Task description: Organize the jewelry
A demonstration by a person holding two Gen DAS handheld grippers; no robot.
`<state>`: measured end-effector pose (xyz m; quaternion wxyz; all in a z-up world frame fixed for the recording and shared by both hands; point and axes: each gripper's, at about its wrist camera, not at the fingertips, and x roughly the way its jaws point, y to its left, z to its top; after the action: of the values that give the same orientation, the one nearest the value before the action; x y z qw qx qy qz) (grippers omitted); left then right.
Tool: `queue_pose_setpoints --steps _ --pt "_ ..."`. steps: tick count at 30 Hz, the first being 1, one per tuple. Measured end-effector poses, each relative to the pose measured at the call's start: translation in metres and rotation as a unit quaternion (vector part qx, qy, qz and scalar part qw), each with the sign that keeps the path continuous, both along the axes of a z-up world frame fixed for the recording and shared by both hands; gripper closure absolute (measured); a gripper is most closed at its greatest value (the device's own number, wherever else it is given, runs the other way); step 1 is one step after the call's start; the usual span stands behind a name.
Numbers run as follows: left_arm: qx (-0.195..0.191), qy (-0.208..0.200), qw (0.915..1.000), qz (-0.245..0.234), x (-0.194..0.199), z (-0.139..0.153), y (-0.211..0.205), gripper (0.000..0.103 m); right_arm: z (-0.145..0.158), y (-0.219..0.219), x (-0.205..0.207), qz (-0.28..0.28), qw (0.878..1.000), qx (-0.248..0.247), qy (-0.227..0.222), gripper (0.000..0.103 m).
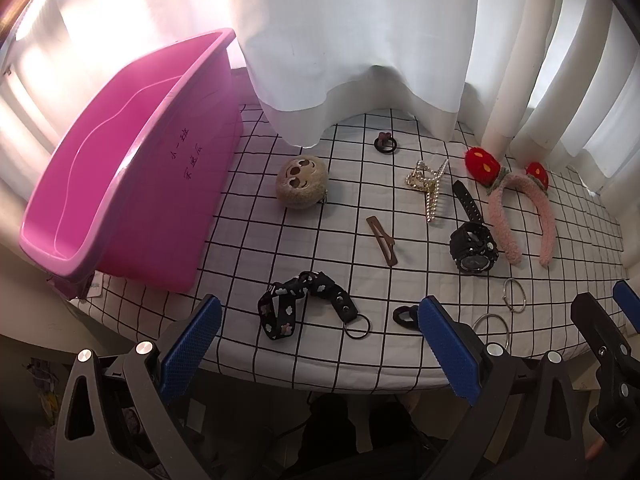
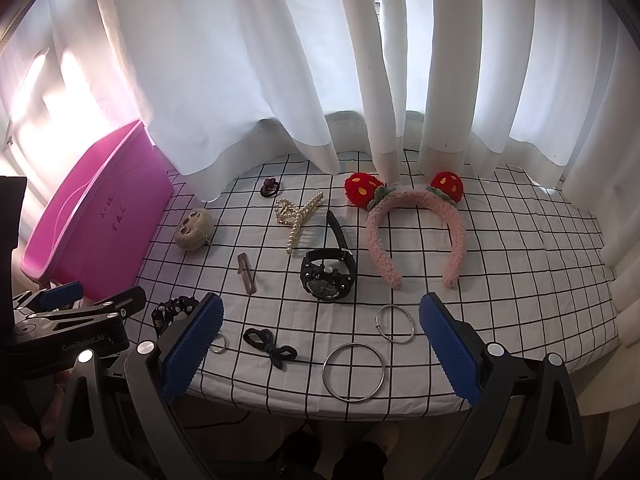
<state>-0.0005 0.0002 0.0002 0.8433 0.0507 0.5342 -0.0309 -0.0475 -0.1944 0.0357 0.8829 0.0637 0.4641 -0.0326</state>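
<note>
Jewelry: it is being shown spread over a white cloth with black grid lines (image 2: 520,264), none of it inside the pink bin (image 1: 132,184).
Pink bin: it is being seen at the left side of the cloth, tilted, with dark handwriting on its side wall.
Black watch (image 2: 329,274): it is lying near the middle, just beside the left end of the fluffy pink headband (image 2: 416,232) with two red strawberry ears.
Pearl claw clip (image 2: 298,216): it is lying behind the watch, and a dark hair tie (image 2: 269,188) is lying behind it, near the curtain (image 2: 280,60).
Round plush charm (image 1: 301,182): it is resting near the bin.
Brown flat clip (image 1: 383,240): it is lying between the charm and the watch.
Patterned black strap (image 1: 298,304): it is lying at the front edge, with a ring at one end.
Black cord tie (image 2: 272,346): it is lying at the front, near two silver bangles (image 2: 354,372).
Left gripper (image 1: 320,344): its blue pads are being held wide apart above the front edge, with nothing between them.
Right gripper (image 2: 320,344): it is being held spread as well, gripping nothing, over the bangles.
</note>
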Motion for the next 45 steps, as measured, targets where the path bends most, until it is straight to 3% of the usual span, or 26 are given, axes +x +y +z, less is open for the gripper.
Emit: queue_pose_setpoints --steps 34,45 --pt "-0.001 0.001 0.9999 -0.01 0.002 0.002 0.0 0.006 0.001 0.001 -0.005 -0.015 1.0 0.002 -0.003 0.009" --pt "-0.002 0.015 0.9996 -0.025 0.002 -0.024 0.012 0.006 -0.022 -0.011 -0.028 -0.055 0.998 0.014 0.013 0.009"
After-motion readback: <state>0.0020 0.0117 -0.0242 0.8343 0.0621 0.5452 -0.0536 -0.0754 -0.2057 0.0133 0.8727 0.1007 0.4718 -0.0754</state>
